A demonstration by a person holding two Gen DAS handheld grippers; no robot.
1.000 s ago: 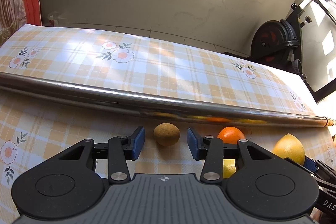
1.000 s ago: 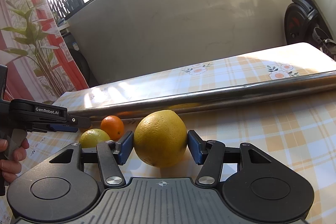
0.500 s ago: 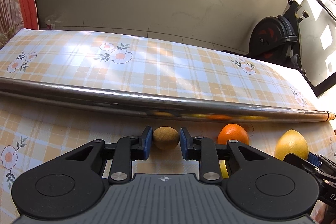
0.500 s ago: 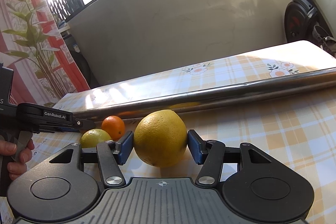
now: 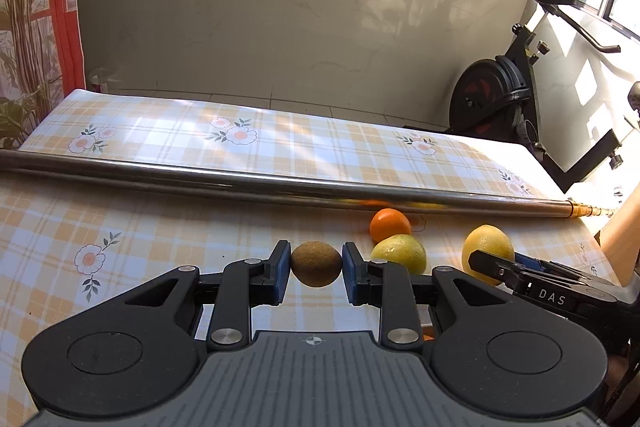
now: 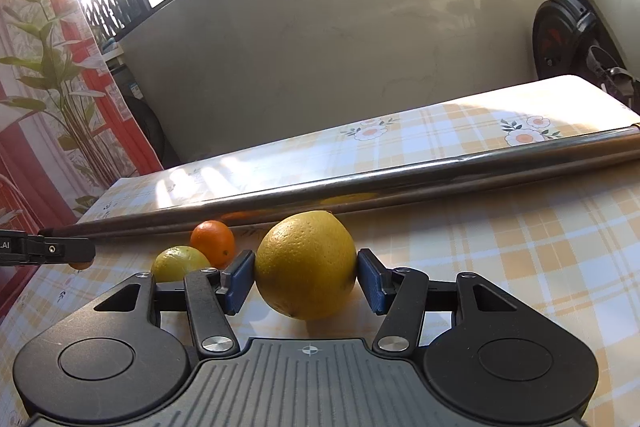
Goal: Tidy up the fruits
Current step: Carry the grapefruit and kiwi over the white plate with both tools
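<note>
Two grippers are at work here, and we see each one pinching a fruit: the left gripper (image 5: pixel 316 264) has its blue pads pressed on a small brown fruit (image 5: pixel 316 263) lifted clear of the bench (image 5: pixel 120 223), while the right gripper (image 6: pixel 306 277) clamps a large yellow citrus (image 6: pixel 306 265) whose underside sits low over the cloth; we cannot tell whether it touches. Just beside the left gripper's right finger we find a yellow-green lemon (image 5: pixel 400 251), with a small orange (image 5: pixel 389 223) behind it, close to a long steel pole (image 5: pixel 280 185) that lies across the whole bench. On our left, the checked, flowered cloth lies open up to the pole, and beyond the pole it runs clear to the far edge. Past that edge stands a pale wall, with an exercise bike (image 5: pixel 492 95) at the right, barred windows above and a leaf-printed curtain (image 6: pixel 44 75) at the left.
</note>
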